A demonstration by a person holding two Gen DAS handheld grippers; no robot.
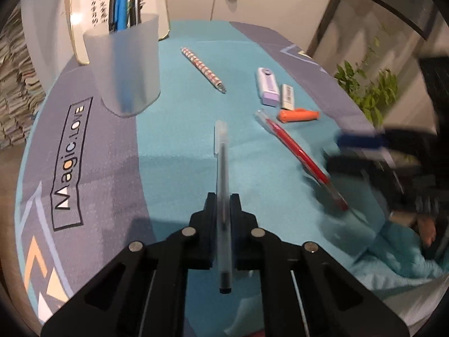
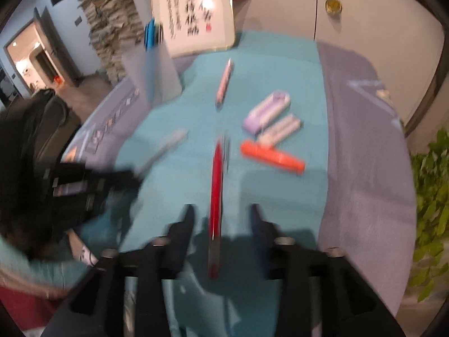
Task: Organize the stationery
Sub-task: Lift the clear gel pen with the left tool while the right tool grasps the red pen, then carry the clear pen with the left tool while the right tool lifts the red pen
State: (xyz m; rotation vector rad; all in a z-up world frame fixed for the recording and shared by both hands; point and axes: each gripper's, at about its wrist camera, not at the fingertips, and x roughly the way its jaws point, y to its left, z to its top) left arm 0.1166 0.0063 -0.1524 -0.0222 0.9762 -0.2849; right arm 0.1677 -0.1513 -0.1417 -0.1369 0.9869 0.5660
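Erasers (image 1: 268,85) and an orange marker (image 1: 298,115) lie far right; your left gripper (image 1: 223,205) clamps a clear pen (image 1: 223,196), your right gripper (image 2: 221,213) stands apart around the red pen (image 2: 216,185).

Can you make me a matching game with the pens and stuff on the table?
Things:
1. clear pen
2. red pen
3. blue pen
4. orange marker

Places:
A. standing in the frosted cup
B. lying on the blue cloth, next to the white eraser
C. pinched in the left gripper
D. lying between the open fingers of the right gripper, not squeezed

Pairs: 1-C, 2-D, 3-A, 4-B
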